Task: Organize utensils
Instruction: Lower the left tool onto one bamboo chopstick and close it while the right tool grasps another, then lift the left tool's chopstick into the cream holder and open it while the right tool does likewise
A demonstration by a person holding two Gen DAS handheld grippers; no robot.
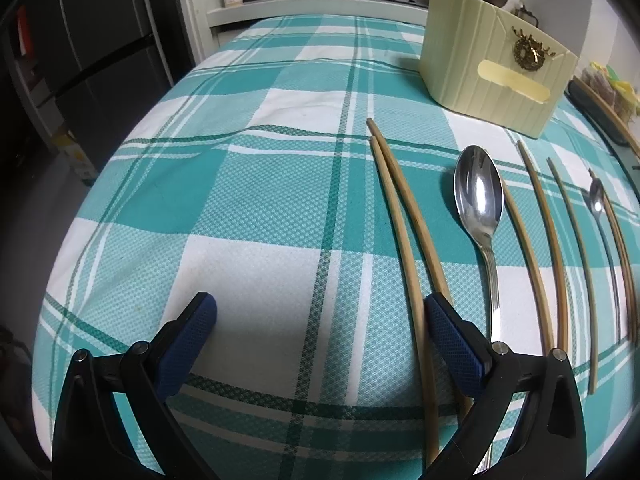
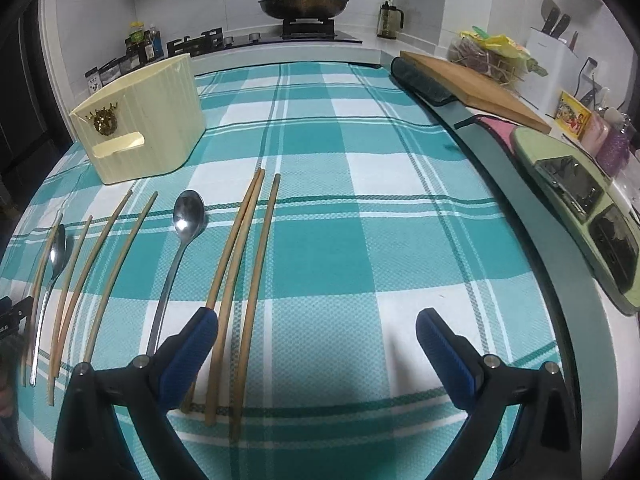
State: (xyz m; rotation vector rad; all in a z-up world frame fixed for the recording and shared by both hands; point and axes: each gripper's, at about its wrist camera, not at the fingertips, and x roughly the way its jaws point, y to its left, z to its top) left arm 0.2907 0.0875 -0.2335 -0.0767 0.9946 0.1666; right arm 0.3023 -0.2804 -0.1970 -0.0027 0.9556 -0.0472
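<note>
Left wrist view: left gripper (image 1: 320,344) low over the checked tablecloth (image 1: 256,184), fingers spread wide, nothing between the blue pads (image 1: 188,352). Right pad (image 1: 456,344) lying over the near ends of a pair of chopsticks (image 1: 404,240), contact not clear. Just right of that pair, a large steel spoon (image 1: 480,204), bowl toward the far edge of the table. Further right, more single chopsticks (image 1: 548,240) and a small spoon (image 1: 598,204) toward the right edge. Cream ribbed utensil holder (image 1: 476,68) standing upright beyond the row, near the far right corner.

Right wrist view: right gripper (image 2: 318,344) also released, jaws wide apart, only bare cloth (image 2: 360,240) between them. Left pad (image 2: 188,356) overlapping the near end of a group of three chopsticks (image 2: 244,264), touching or not cannot be told. Left of these, the large spoon (image 2: 186,216), then two chopsticks (image 2: 116,256), then the small spoon (image 2: 56,252) near the left edge. Utensil holder (image 2: 160,116) toward the far left corner, apart from the row. Wooden cutting board (image 2: 476,88) off the far right edge, covered pan (image 2: 304,4) on the stove behind.
</note>
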